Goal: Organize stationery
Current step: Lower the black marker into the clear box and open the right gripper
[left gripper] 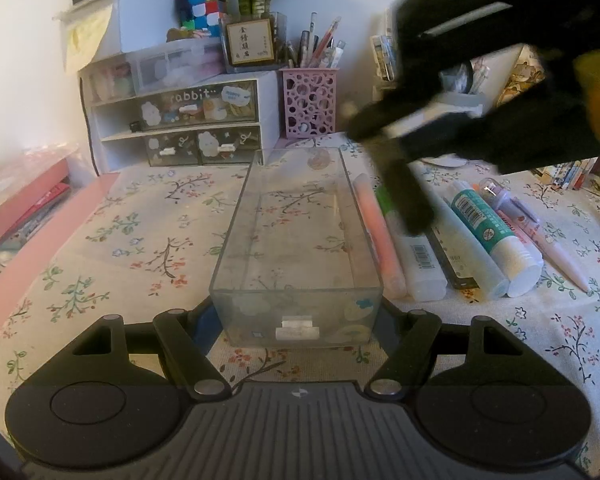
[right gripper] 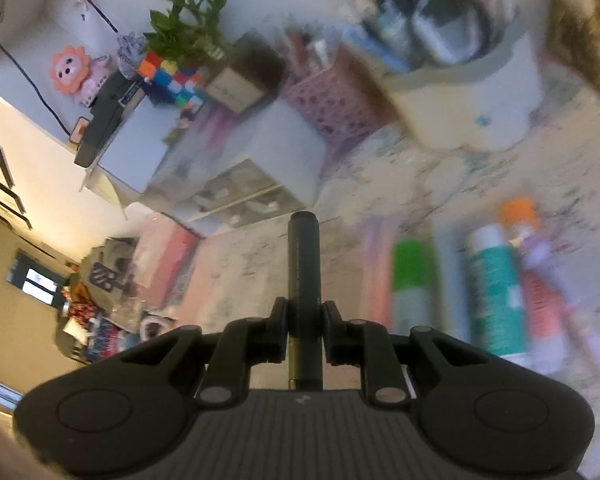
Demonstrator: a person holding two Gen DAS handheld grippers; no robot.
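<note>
1. The left gripper [left gripper: 298, 316] holds the near end of a clear plastic drawer [left gripper: 296, 248], its fingers [left gripper: 180, 344] pressed against the two side walls. The drawer sits empty on a desk [left gripper: 120, 248] covered with a floral cloth.

2. The right gripper [right gripper: 304, 330] is clenched on a dark marker pen [right gripper: 304, 280], gripped near its rear half, with the long front end pointing away from the camera. In the left wrist view this marker hangs above the row of stationery, just right of the drawer.

3. On the desk beside the drawer lie, side by side, a pink highlighter [left gripper: 380, 236], a green-capped highlighter [left gripper: 416, 256], a white tube [left gripper: 472, 248], a teal-labelled glue stick [left gripper: 496, 232] and a pale pink pen [left gripper: 556, 256]. The pink highlighter lies just beside the drawer's right wall.

4. Judging by looks, the marker is light, rigid and smooth, so it could twist or slip between the fingers. A hold near the middle of the barrel balances it best.

5. The drawer looks light, stiff and somewhat brittle, and slick on its walls. Gripping across its short end steadies it while things are dropped in.

6. The right wrist view is blurred by motion, so finer detail there is unclear.
</note>
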